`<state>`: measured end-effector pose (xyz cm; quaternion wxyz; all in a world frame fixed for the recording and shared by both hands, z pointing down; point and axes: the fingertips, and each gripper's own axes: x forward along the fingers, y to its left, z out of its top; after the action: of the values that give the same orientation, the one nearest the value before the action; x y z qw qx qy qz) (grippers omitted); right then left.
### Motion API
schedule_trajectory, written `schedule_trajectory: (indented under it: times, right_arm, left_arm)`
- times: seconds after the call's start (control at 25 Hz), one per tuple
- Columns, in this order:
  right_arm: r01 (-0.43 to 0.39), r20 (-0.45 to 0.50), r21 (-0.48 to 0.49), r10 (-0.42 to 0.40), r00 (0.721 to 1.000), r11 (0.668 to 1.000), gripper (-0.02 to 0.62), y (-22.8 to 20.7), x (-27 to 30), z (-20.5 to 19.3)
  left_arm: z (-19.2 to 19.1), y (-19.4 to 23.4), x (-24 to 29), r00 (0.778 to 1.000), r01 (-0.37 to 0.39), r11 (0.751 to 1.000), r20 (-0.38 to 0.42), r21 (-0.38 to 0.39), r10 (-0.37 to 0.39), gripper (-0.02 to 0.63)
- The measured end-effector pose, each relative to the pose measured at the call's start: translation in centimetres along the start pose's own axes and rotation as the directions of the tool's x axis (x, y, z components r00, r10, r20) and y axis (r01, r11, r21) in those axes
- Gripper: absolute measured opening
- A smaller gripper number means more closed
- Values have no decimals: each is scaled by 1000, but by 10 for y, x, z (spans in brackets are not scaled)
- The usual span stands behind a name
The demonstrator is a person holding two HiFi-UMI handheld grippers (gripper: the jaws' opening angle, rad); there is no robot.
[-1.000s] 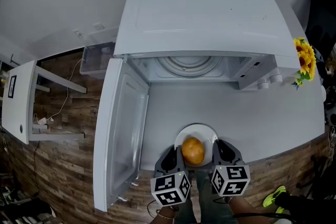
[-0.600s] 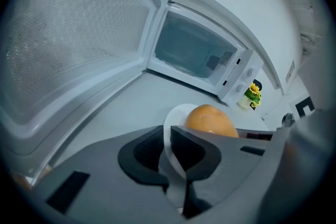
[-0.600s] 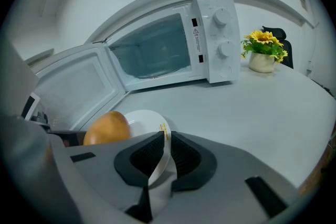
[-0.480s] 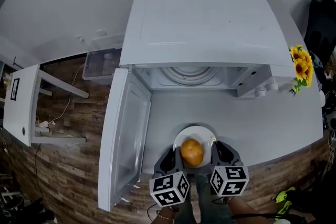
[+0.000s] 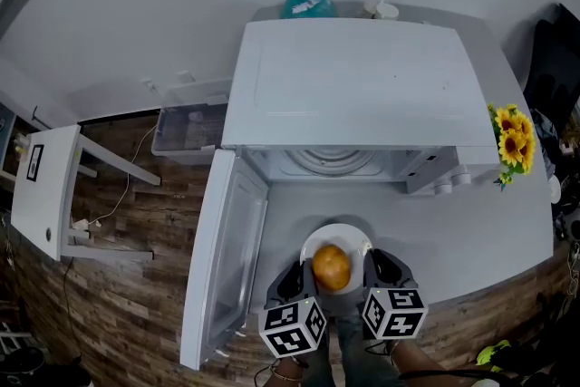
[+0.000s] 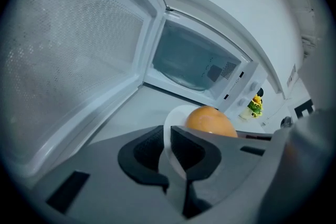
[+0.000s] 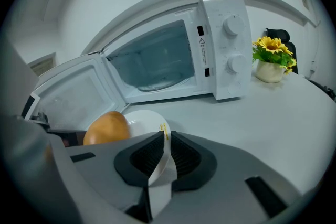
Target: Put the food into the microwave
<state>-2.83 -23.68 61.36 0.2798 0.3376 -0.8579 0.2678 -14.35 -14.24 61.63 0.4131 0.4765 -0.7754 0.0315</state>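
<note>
- Plate (image 5: 337, 238), white: sat in front of the open microwave (image 5: 353, 77), well short of the cavity. Whether it rested on the table (image 5: 471, 213) or was lifted could not be told.
- Food (image 5: 332, 266), round, orange-brown: lay loose on the plate, toward its near side.
- Left gripper (image 6: 169, 136): jaws were clamped on the plate's left rim.
- Right gripper (image 7: 164, 140): jaws were clamped on the right rim.
- Risk: both grips were on thin rim only, so uneven gripper heights would probably tilt the plate and roll the food off.
- Risk: the door (image 5: 227, 249) stood open on the left, where the left gripper could clip it on entry.
- Risk: the plate could catch the cavity sill or land off the turntable (image 5: 331, 160).
</note>
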Motion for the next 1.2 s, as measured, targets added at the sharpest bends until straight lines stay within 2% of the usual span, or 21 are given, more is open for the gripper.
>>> schedule_trajectory:
  times: [0.56, 0.88, 1.2]
  right_arm:
    - [-28, 33, 1, 28, 999, 1000, 49, -1, 21, 57]
    - [-53, 56, 2, 53, 997, 999, 49, 3, 40, 84]
    - [-64, 90, -6, 64, 994, 998, 49, 6, 56, 109]
  left_arm:
    - [52, -11, 21, 999, -9, 1000, 40, -4, 9, 44]
    - [75, -8, 35, 999, -4, 999, 48, -41, 6, 44]
    - [99, -8, 48, 997, -4, 999, 81, -31, 7, 44]
